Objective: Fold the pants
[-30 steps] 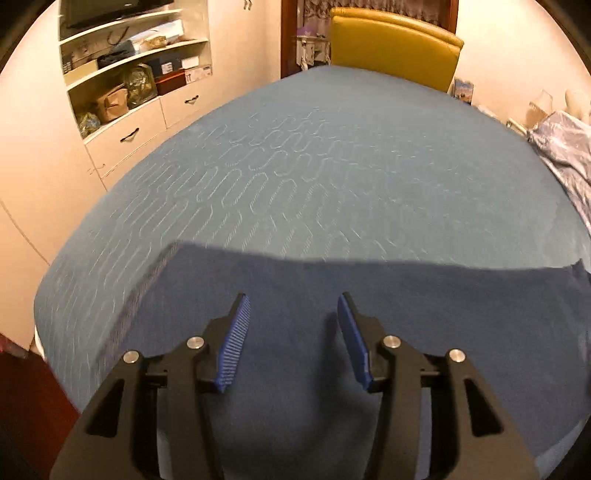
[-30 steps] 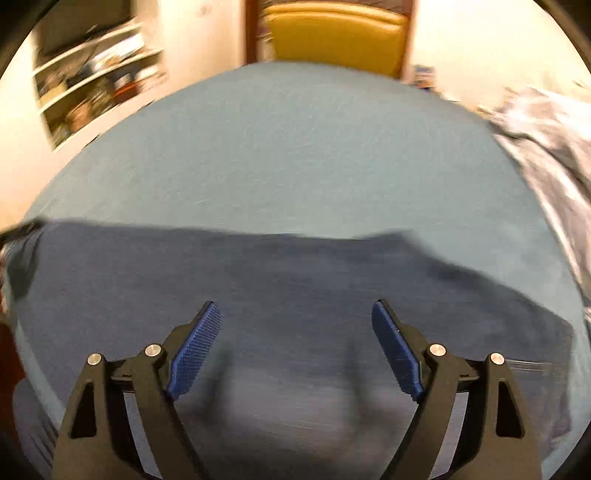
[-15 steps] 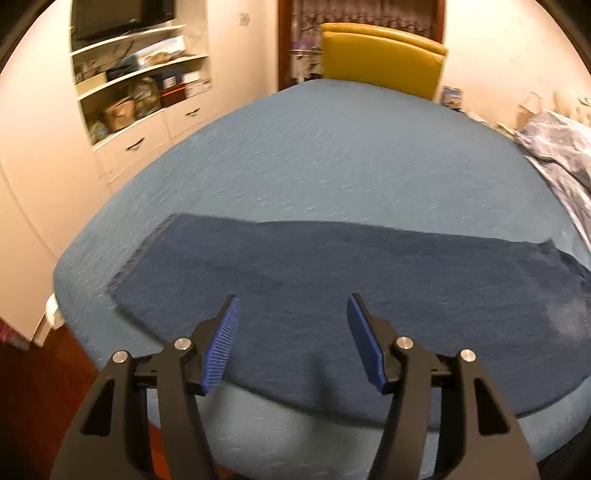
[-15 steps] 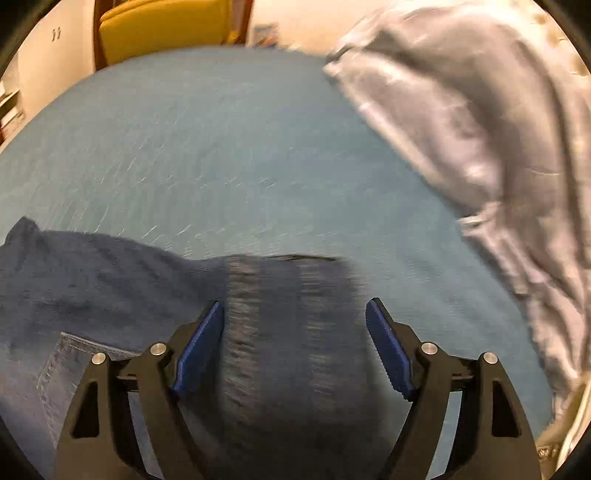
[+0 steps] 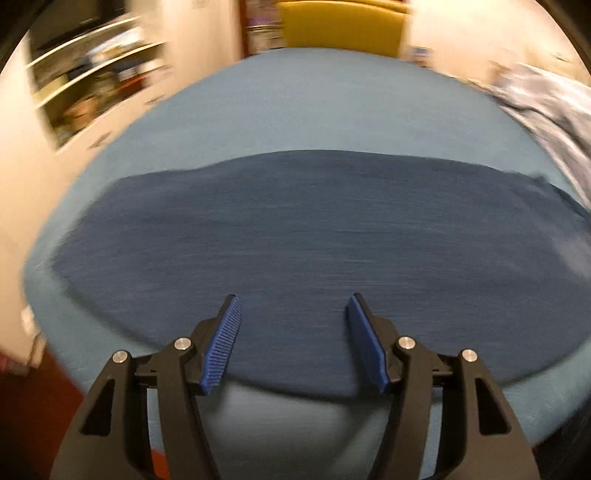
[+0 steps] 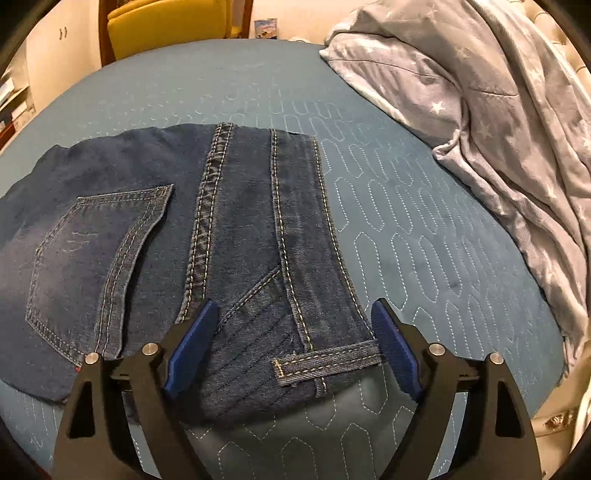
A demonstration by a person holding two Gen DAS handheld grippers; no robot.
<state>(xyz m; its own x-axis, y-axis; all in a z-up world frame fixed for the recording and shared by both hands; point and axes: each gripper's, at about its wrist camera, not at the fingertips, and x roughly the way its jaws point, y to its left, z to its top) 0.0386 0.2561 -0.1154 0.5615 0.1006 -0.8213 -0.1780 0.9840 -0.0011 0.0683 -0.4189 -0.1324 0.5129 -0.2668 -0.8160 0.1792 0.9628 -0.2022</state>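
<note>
Bedroom, quilted blue bedspread, grey star-print duvet well beyond the right jaws, yellow chair far ahead. Pants lie flat, lengthwise across the bed edge, already halved leg on leg by the look of it. Right gripper has just been opening; jaws wide, straddling the waistband corner and belt loop, pads not pressing. Left gripper has just been opening too, moderately spread above the leg section, empty; view is motion-blurred. Step: positioning for the crosswise fold. Next: lower, pinch waistband, carry it toward the hem.
</note>
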